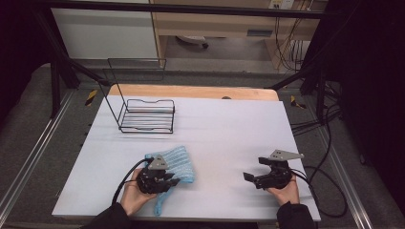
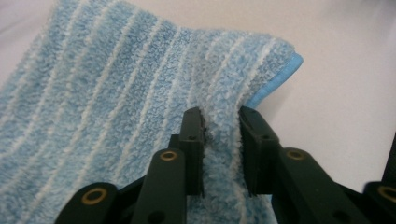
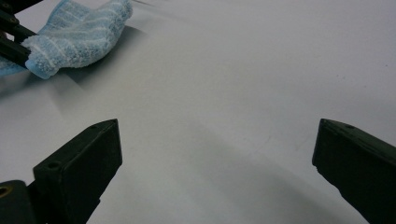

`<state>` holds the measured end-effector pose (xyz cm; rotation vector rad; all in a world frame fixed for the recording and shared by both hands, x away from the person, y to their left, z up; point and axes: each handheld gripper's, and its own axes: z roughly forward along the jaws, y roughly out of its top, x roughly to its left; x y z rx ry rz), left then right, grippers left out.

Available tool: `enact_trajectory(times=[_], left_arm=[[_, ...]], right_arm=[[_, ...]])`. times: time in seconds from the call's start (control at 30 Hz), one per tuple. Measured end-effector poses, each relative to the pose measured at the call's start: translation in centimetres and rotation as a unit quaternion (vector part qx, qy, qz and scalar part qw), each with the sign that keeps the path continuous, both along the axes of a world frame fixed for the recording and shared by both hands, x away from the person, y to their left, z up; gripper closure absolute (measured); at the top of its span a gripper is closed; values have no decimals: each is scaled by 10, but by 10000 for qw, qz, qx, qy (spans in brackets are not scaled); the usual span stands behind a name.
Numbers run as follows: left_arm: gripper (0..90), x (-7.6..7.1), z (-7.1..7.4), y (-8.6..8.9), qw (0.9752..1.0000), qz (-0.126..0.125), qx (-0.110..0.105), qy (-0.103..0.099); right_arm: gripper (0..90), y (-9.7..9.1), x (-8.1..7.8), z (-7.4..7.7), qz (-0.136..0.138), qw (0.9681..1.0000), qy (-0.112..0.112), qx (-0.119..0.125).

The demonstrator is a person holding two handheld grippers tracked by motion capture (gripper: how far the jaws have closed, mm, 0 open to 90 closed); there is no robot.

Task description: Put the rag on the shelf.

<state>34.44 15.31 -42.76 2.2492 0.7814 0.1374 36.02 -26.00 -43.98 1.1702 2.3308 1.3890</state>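
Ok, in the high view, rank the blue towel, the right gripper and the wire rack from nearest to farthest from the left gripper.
1. Blue striped towel: a fold sits between the jaws of the left gripper, at the table's near left.
2. Right gripper: across the near edge, to the right, jaws wide apart.
3. Black wire rack: far left of the table.

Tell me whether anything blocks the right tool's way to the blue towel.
Nothing visible does. Bare white table lies between the right tool and the blue towel. The left tool already has a fold of it between its jaws.
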Motion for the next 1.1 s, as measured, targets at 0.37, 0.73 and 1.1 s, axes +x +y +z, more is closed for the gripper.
enact_trajectory(times=[0.37, 0.73, 1.1], left_arm=[[369, -7, 15, 36, 9983, 498, -16, -309], [199, 15, 9, 82, 9914, 1277, -136, -256], [487, 23, -2, 100, 9873, 1566, -260, 111]], right_arm=[[59, 10, 1, 3, 21, 10000, 24, 84], [154, 81, 23, 21, 256, 9997, 9, 0], [322, 164, 64, 20, 542, 9983, 187, -112]])
